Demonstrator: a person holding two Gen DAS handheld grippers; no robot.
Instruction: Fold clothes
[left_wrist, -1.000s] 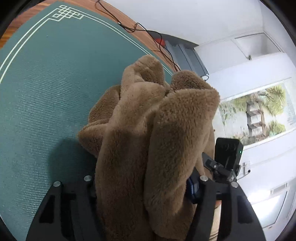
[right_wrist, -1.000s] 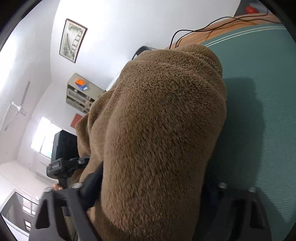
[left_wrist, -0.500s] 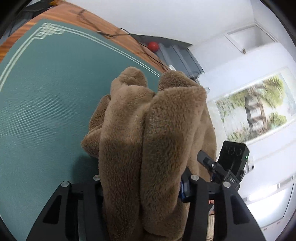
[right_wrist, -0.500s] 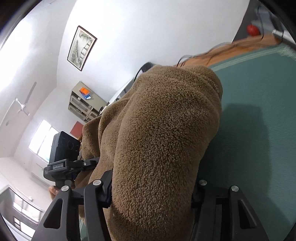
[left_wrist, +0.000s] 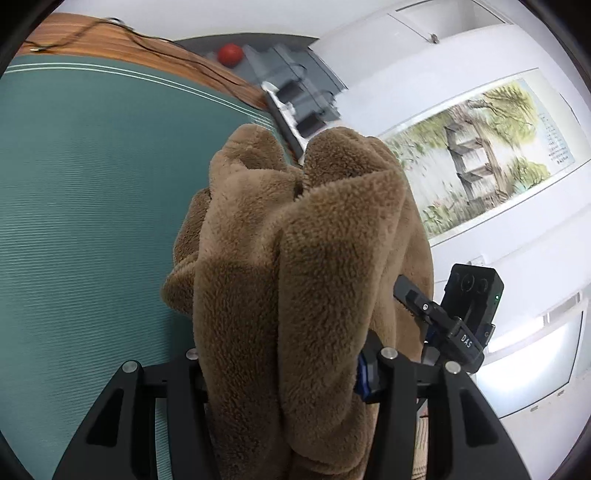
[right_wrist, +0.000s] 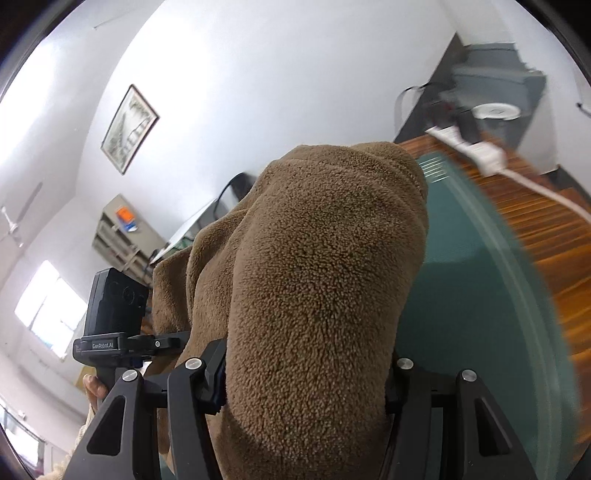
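Observation:
A brown fleece garment hangs bunched in thick folds above the green mat. My left gripper is shut on one bunch of it; the cloth buries both fingertips. My right gripper is shut on another bunch of the same brown fleece garment, which fills the space between its fingers. In the left wrist view the other gripper's black camera block shows just right of the cloth. In the right wrist view the left gripper's camera block sits to the left, with a hand below it.
The green mat lies on a wooden table. A white power strip with a cable sits at the table's far edge, also visible as a power strip. A red ball rests on grey furniture behind. Walls carry framed pictures.
Both grippers have tilted upward with the garment: less mat and more wall and table edge show now. The hold on the cloth is unchanged.

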